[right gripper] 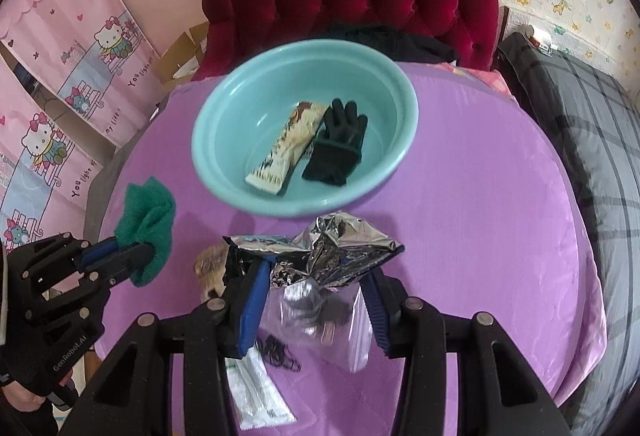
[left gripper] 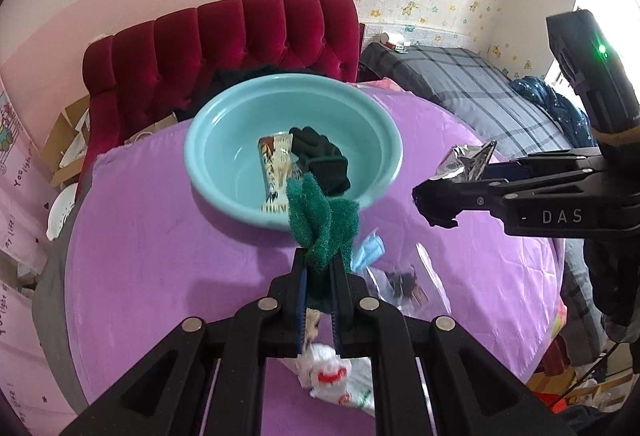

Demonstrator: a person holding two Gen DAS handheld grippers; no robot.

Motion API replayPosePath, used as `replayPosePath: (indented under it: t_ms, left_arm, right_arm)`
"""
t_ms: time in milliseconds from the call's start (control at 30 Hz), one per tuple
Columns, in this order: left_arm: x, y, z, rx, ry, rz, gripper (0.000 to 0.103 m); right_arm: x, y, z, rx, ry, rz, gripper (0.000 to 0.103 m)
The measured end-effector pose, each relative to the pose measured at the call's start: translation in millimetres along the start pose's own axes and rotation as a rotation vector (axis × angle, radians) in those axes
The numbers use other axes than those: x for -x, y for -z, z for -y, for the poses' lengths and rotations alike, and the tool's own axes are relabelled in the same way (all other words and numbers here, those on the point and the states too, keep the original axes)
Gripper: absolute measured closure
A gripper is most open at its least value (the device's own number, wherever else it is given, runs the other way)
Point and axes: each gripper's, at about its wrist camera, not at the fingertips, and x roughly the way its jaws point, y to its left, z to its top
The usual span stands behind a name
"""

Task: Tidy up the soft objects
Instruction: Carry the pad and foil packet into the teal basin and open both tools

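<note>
Green scouring pad pinched in our left tool; our right tool grips a crumpled foil bag near the teal basin.

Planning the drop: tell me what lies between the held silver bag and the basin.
Nothing: in the right wrist view only bare purple cloth separates the silver bag from the basin.

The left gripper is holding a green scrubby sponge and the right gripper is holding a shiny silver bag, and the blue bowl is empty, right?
Not quite. The blue bowl isn't empty: the right wrist view shows a black glove and a snack packet inside it. The left gripper does hold the green sponge, and the right gripper the silver bag.
</note>
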Motion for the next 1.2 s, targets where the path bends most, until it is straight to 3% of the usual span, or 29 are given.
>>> replayPosePath:
  t_ms: [367,667,1200]
  left_arm:
    - [-32,-43,-17,-0.037,-0.022,0.012,0.093]
    - [-62,-69,-30,-0.029,0.004,0.0,0.093]
    - [-128,-92,-46,-0.026,0.001,-0.037,0.093]
  right_arm:
    - [-21,-58,9,-0.003,-0.017,0.019,0.055]
    - [-46,-96,15,-0.018,-0.029,0.016,0.055]
    - [-112,-140,29,-0.066,-0.061,-0.05,0.053]
